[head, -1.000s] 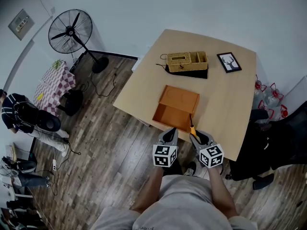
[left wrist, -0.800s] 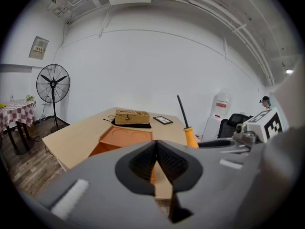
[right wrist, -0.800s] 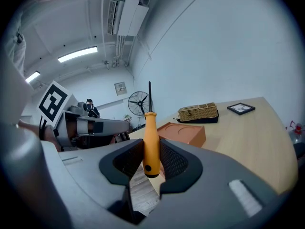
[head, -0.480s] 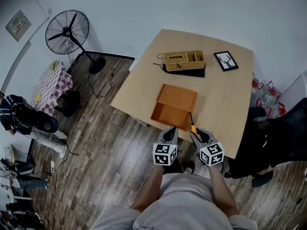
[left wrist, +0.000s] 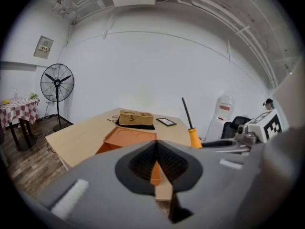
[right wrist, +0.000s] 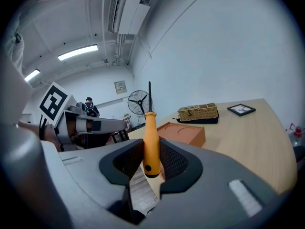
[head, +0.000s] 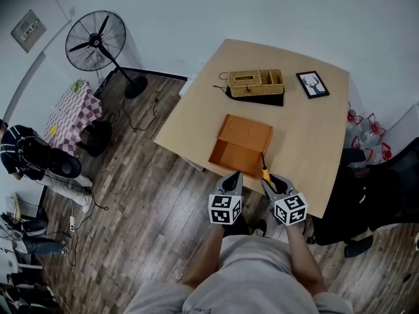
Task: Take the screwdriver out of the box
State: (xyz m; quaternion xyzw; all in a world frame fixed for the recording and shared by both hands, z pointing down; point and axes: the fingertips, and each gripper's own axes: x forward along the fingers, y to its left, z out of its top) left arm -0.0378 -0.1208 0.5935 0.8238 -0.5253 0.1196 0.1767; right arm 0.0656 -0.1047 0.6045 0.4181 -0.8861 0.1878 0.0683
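Screwdriver [right wrist: 151, 142]: clamped by its orange handle in right tongs [right wrist: 151, 162], shaft pointing up, held over near edge of counter [head: 308, 136], outside box [head: 230, 156]; likely light and rigid, smooth plastic handle apt to swivel, so mid-handle grip as now seems best; left tongs [left wrist: 156, 168] closed together on nothing; box open, orange, apparently empty; wicker basket [head: 255, 82] beyond, contents not legible.
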